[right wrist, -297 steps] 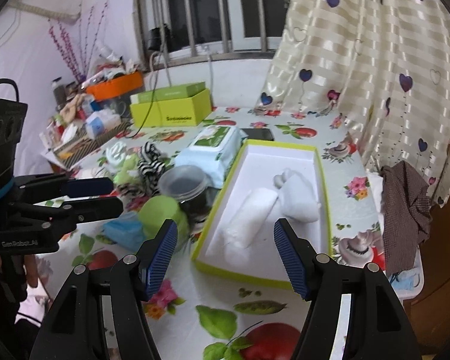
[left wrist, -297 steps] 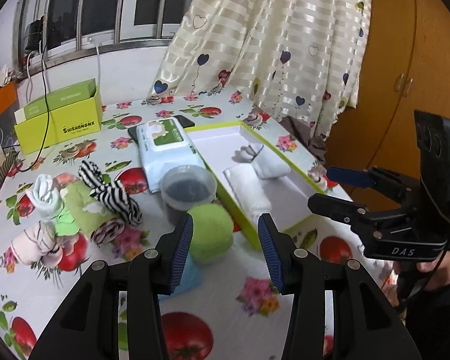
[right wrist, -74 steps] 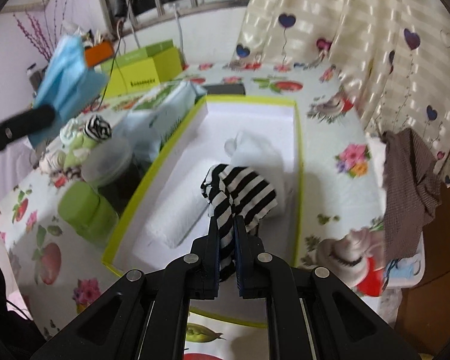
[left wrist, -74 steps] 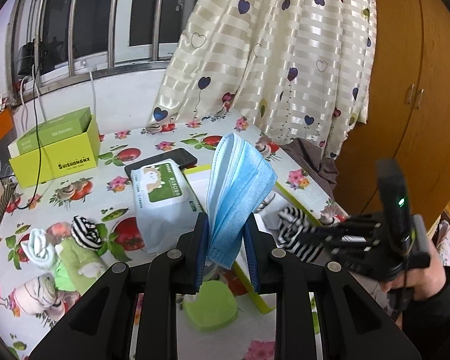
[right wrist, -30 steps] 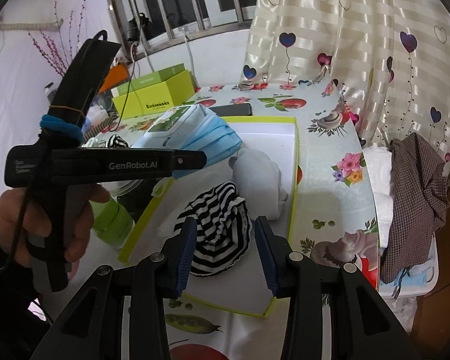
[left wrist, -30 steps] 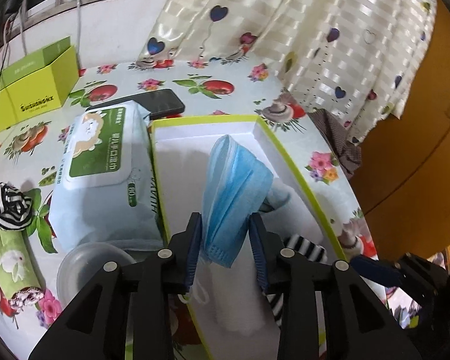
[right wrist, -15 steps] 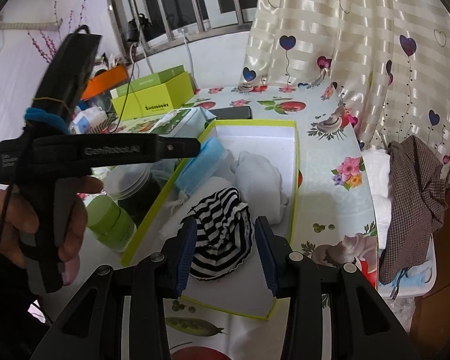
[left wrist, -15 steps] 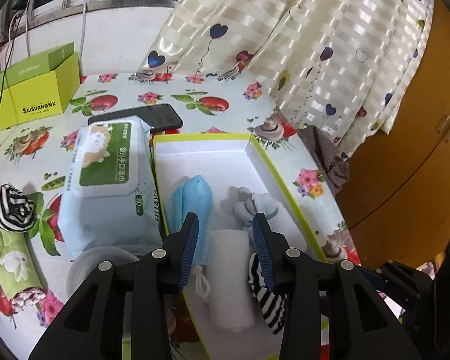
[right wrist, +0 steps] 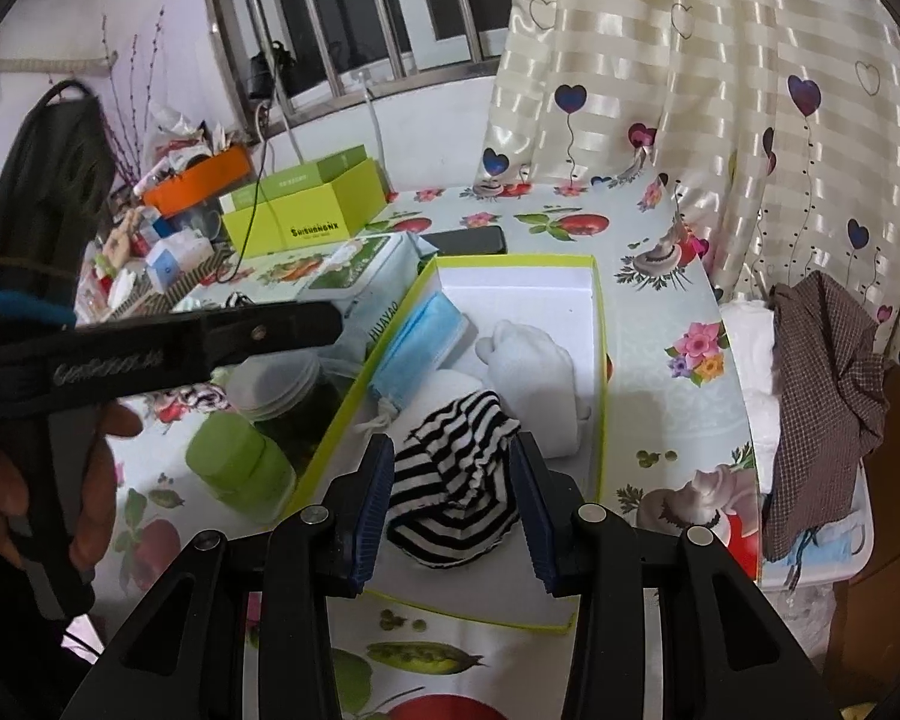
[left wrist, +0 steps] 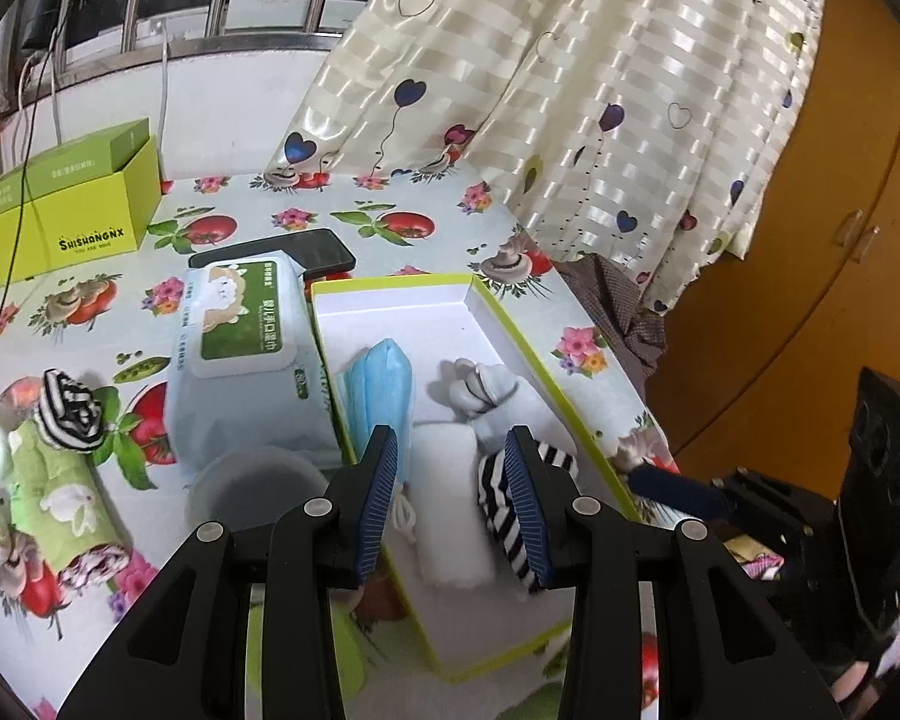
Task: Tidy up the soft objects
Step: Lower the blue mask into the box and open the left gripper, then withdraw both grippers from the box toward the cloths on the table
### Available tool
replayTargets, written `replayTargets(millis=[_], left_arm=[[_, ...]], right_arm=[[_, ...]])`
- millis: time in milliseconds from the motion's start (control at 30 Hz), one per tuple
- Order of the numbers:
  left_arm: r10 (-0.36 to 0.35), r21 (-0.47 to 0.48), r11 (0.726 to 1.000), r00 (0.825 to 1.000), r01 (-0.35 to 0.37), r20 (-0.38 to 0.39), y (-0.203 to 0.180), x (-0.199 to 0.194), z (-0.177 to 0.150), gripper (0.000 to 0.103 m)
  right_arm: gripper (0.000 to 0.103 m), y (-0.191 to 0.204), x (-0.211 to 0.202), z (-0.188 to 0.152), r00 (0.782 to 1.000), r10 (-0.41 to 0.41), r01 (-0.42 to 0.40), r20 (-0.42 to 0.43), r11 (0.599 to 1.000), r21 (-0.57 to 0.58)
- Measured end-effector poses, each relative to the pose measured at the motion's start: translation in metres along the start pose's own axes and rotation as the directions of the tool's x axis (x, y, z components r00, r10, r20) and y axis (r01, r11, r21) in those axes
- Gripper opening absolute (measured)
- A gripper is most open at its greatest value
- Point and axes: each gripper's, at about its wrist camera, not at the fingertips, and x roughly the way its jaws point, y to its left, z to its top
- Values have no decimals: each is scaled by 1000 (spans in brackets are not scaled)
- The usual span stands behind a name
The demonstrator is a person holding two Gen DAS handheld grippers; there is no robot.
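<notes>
my left tongs (left wrist: 450, 492) hang parted and empty above the box (left wrist: 570, 396), blue mask (left wrist: 384, 384) lying inside. my right tongs (right wrist: 453, 507) stand apart around the limp, light striped sock (right wrist: 456, 492), not pinching; i'd grab its bunched middle.

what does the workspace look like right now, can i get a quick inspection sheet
surface: table under a fruit-and-flower print cloth.
job's things: yellow-rimmed box holds a blue face mask, white rolled cloths and a striped sock; another striped sock and a green rolled towel lie outside it.
clutter: wet wipes pack, phone, green lidded jar, lime carton.
grippers: left gripper open over the box, empty; right gripper open, striped sock between its jaws, not pressed.
cables: black cord runs across the lime carton.
surroundings: heart-print curtain, barred window, wooden cupboard.
</notes>
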Motion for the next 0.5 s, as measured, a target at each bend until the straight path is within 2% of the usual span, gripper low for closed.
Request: replayTargets(millis=[133, 500], left_arm=[[9, 14, 1000, 1000, -9, 17, 3, -16, -7, 39], [68, 42, 997, 995, -71, 73, 22, -56, -30, 39]], right_arm=[[54, 6, -6, 1, 1000, 17, -17, 24, 1000, 9], [55, 38, -8, 2, 999, 46, -46, 6, 998, -33]])
